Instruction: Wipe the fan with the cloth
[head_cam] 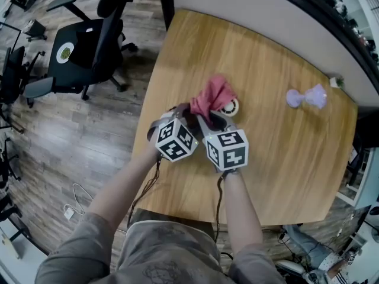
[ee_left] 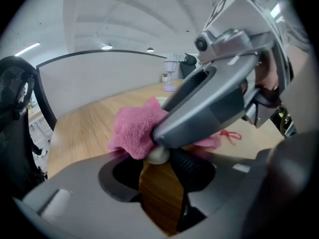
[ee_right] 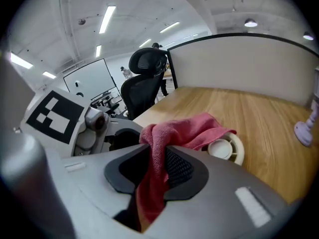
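- We find no readable word, number or brand name in any view.
- The left cube (head_cam: 176, 139) on the left gripper (ee_left: 158, 159) and the right cube (head_cam: 227, 149) on the right gripper (ee_right: 158, 156) bear only black-and-white square markers.
- The round sticker (head_cam: 64, 52) on the office chair (head_cam: 89, 46) is too small to read.

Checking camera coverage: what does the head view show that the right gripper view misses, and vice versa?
Head view only: the person's forearms and the wood-plank floor. Right gripper view only: the right gripper shut on the pink terry cloth, ceiling strip lights. Both: cloth, small round white fan, light wooden table, black office chair.
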